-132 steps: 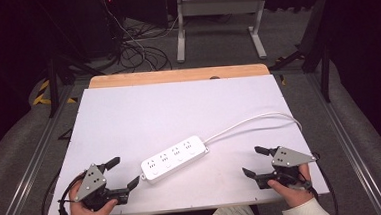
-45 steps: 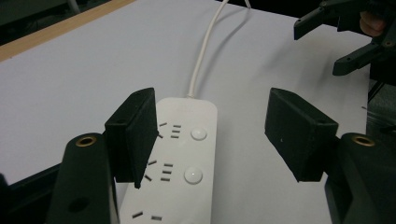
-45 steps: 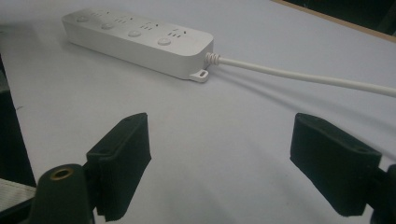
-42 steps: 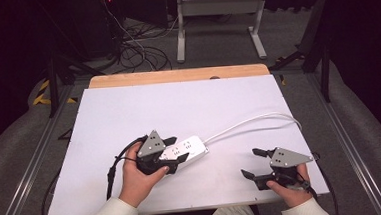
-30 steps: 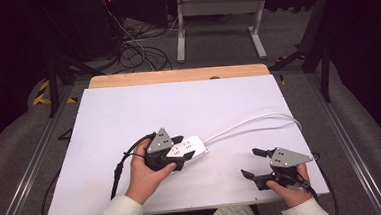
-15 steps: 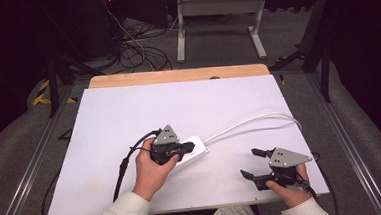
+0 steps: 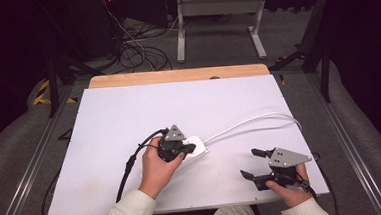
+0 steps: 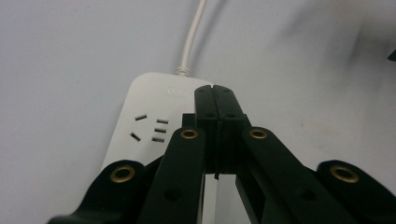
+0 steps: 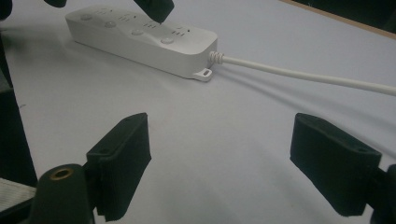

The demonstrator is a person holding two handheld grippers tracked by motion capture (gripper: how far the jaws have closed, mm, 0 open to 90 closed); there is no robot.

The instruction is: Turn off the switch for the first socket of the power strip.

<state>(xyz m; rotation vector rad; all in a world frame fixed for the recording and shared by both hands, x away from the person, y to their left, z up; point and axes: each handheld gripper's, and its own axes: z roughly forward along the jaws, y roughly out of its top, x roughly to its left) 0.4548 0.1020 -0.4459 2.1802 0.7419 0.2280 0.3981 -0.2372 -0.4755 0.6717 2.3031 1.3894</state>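
The left gripper (image 8: pixel 215 93) has its jaws pressed together on nothing, tips poised over the cable end of the white power strip (image 8: pixel 149 126), beside a switch. The strip's long axis runs from seven to one o'clock on the worktop (image 7: pixel 128 111). The right gripper (image 7: pixel 256 164), jaws spread, idles well apart at four o'clock from the strip.

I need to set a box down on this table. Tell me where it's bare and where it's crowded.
Free: the whole far half of the white table, behind the power strip and its cord, and the near-left corner beside the black cable. Crowded: the near middle, where the shut left gripper sits over the strip, and the near-right corner with the open right gripper.
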